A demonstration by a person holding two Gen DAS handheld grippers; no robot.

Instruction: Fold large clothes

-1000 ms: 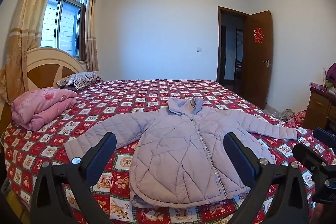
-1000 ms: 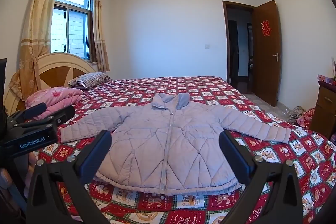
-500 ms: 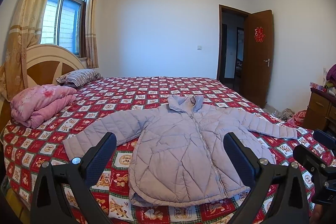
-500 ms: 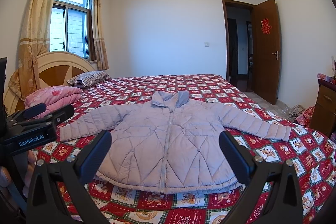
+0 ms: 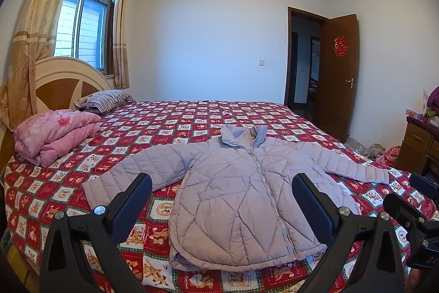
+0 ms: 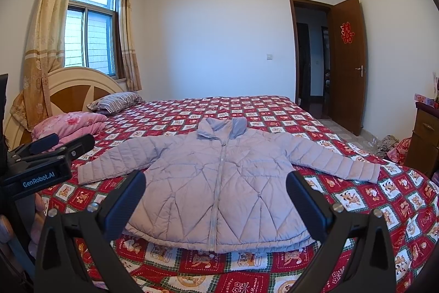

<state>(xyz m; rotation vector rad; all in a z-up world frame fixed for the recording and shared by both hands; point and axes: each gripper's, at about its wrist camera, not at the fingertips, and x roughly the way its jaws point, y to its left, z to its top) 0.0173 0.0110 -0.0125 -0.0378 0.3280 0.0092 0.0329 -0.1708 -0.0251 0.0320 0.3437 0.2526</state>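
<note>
A lilac quilted puffer jacket [image 5: 244,191] lies flat and zipped, front up, on the red cartoon-check bedspread [image 5: 164,125], straight ahead of both tools, sleeves spread to either side and collar at the far end. The left gripper [image 5: 222,208] has its fingers spread wide with nothing between them; its view frames the jacket's hem half. The right gripper [image 6: 215,203] is likewise wide apart and empty, and the jacket's lower body shows in its gap.

No container sits among the near things. Beyond the jacket to the left of both tools, a folded pink quilt [image 5: 52,133] and a striped pillow [image 5: 105,99] rest by the headboard [image 5: 65,81].

The left tool's near finger hides the cuff end of one sleeve. The dresser [image 5: 422,144] far right is cut by the frame, and the things on top of it are too small to name. The bundle on the floor beside it cannot be made out.

Against half a second ago, both views sit slightly higher and tilted down, so the jacket appears a little lower in frame; the garment itself has not shifted.
</note>
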